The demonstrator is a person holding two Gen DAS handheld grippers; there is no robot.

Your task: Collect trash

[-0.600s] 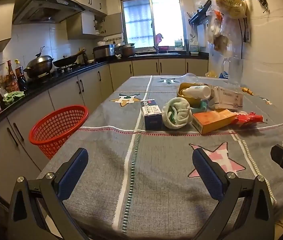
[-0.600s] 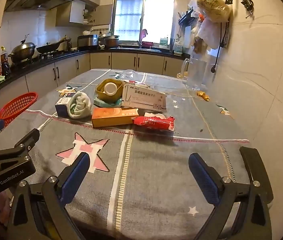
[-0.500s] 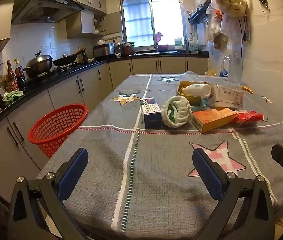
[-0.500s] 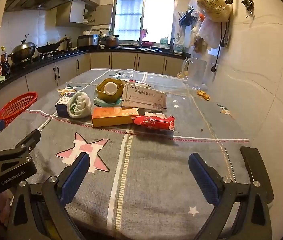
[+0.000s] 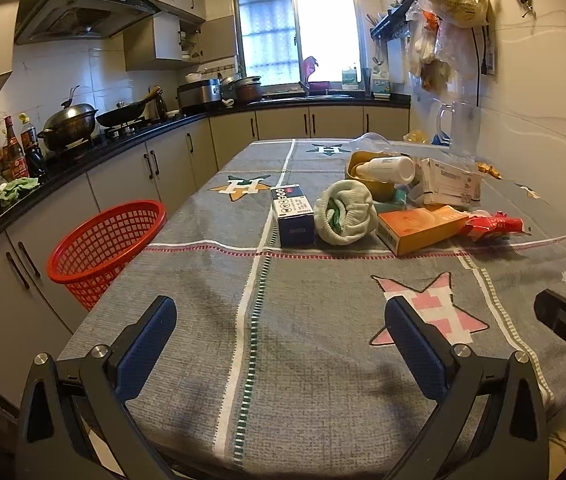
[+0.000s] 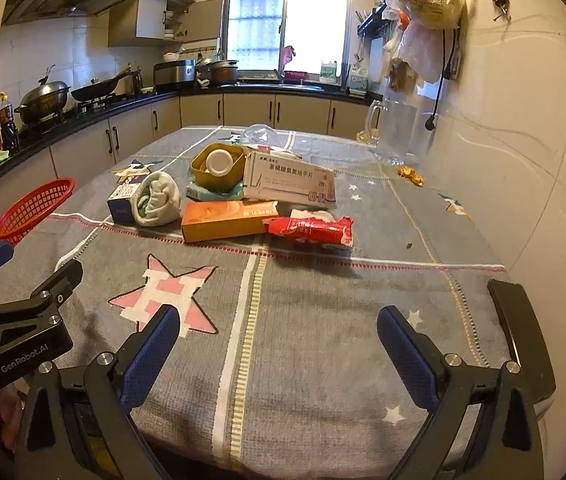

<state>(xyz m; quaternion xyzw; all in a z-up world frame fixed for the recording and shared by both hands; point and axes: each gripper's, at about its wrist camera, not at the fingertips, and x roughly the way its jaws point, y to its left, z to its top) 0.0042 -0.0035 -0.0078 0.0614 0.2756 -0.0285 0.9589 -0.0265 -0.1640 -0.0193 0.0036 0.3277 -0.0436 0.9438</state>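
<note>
Both your grippers wide, empty: left gripper (image 5: 281, 330), right gripper (image 6: 279, 338). Crumpled red plastic wrapper (image 6: 310, 231) at 12 o'clock of right gripper, long axis crosswise, right nearer. Red mesh basket (image 5: 107, 242) at 10 o'clock of left.

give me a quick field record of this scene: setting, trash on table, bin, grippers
setting: kitchen, table with grey star cloth
trash: blue box, rolled cloth, orange box, red wrapper, white box
bin: red basket beside the table's left edge
left gripper: jaws open, empty
right gripper: jaws open, empty
</note>
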